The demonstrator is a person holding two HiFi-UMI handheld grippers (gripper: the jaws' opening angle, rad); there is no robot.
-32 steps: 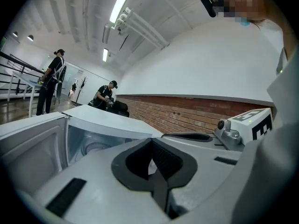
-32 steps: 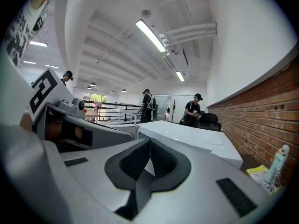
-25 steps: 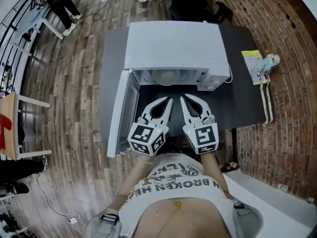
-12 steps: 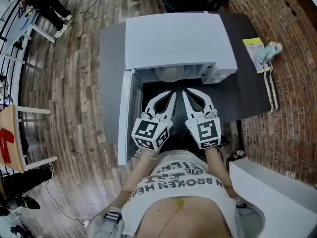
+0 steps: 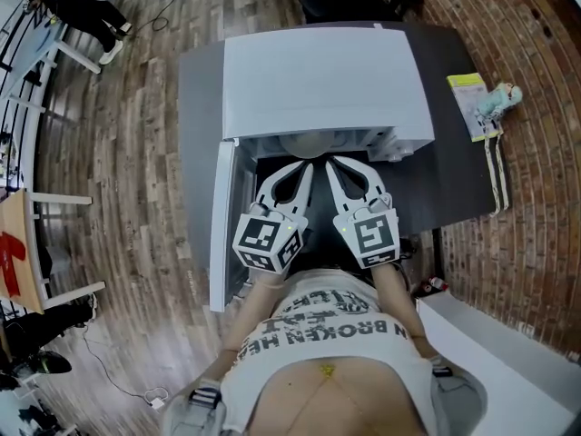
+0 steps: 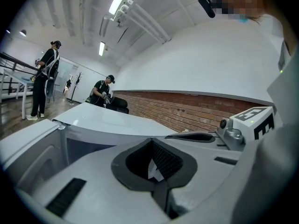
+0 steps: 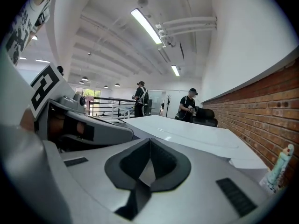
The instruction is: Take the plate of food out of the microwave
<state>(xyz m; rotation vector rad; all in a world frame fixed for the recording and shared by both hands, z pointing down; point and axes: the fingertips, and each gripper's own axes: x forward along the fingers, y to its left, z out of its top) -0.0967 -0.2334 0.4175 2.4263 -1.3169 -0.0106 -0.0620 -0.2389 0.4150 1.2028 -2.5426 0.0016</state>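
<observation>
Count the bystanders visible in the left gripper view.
2: a standing bystander at far left, and a second bystander further right, beyond the microwave. Others may be hidden.

Head view: left gripper point(image 5: 306, 166) and right gripper point(image 5: 330, 163) are held side by side ahead of the torso, close but apart. The left points toward 1 o'clock and the right toward 11, so the tips converge. The left marker cube point(image 5: 269, 242) and right marker cube point(image 5: 368, 236) sit at the 6 o'clock ends. Left jaws are closed tip to tip with nothing between them. Right jaws are the same, closed and empty. The right forearm point(image 5: 394, 291) trails back toward 5 o'clock.
</observation>
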